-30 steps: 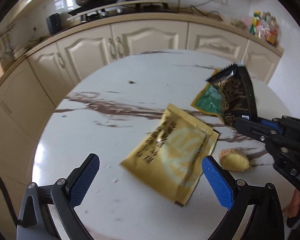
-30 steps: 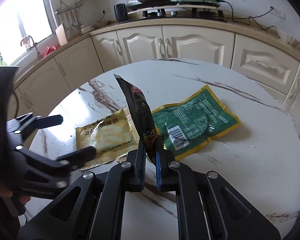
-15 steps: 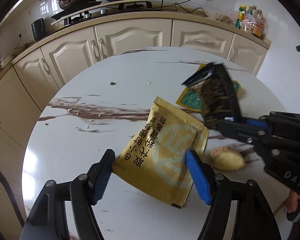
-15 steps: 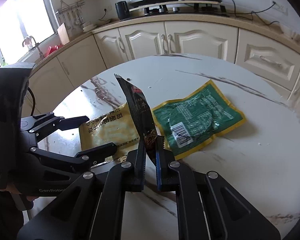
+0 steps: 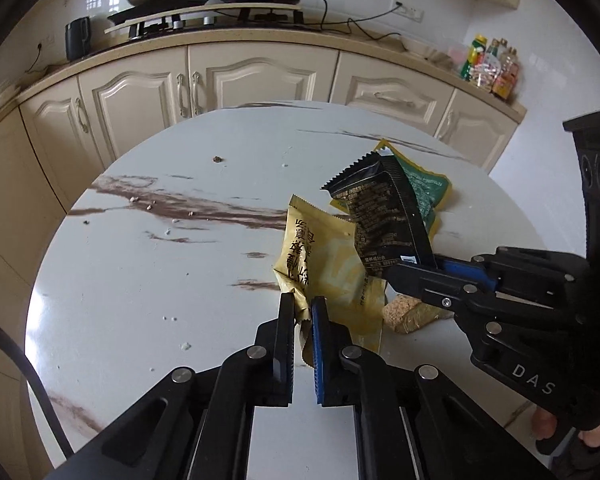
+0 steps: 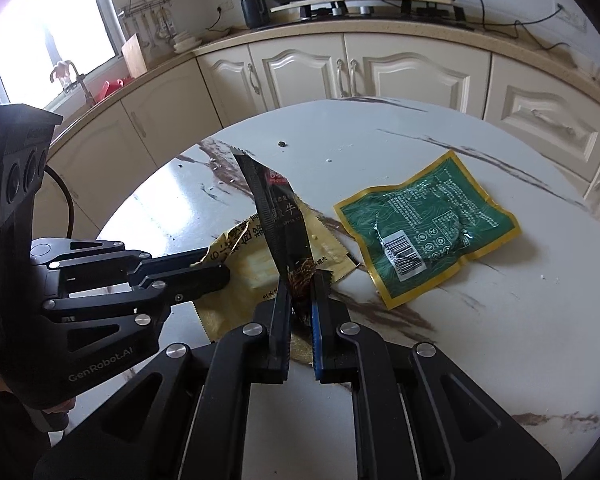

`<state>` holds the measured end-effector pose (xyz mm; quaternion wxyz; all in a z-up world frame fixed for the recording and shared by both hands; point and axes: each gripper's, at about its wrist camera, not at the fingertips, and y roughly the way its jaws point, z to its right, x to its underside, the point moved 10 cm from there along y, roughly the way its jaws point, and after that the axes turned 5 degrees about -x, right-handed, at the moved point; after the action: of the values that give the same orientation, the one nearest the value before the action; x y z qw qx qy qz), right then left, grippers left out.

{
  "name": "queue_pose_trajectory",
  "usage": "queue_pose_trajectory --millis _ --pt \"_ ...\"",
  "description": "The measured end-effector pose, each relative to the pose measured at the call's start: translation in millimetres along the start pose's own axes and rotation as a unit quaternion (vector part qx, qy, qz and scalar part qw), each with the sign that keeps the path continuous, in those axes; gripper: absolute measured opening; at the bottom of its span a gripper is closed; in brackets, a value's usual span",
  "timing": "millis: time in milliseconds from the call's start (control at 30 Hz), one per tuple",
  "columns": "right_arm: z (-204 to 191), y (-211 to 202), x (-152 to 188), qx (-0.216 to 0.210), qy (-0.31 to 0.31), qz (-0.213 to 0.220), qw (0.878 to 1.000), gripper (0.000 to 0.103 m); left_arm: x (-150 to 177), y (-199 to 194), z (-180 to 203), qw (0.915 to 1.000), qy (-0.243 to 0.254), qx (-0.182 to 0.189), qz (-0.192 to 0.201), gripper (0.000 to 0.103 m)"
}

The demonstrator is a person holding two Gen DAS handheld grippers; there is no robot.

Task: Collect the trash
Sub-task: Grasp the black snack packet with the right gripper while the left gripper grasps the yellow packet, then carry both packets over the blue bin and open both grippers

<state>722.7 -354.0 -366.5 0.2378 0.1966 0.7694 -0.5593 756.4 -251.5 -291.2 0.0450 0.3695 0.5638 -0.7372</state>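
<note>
Two wrappers are already secured, one per gripper. The left gripper [image 5: 303,308], its jaws having just been closing, now pinches the crumpled near edge of the yellow packet [image 5: 332,268], which lifts off the desk [image 5: 160,280]. The right gripper [image 6: 300,296] pinches the black wrapper [image 6: 278,224] upright by its lower end, probably to keep it clear. The green packet [image 6: 428,236] lies flat, uncollected. Only the left view shows the crumbly food scrap [image 5: 400,314]; only the right view shows the green packet's barcode face unobstructed.
</note>
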Motion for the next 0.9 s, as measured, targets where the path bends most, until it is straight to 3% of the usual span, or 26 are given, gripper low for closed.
queue_pose_trajectory --millis 467,900 --pt "-22.1 -13.4 0.5 -0.013 -0.011 0.014 1.000 0.009 21.6 -57.3 -17.8 0.9983 -0.043 0.011 0.037 0.001" --pt "-95.3 -48.7 -14.5 -0.034 -0.050 0.054 0.997 0.009 48.1 -151.0 -34.3 0.9922 -0.063 0.019 0.106 0.000"
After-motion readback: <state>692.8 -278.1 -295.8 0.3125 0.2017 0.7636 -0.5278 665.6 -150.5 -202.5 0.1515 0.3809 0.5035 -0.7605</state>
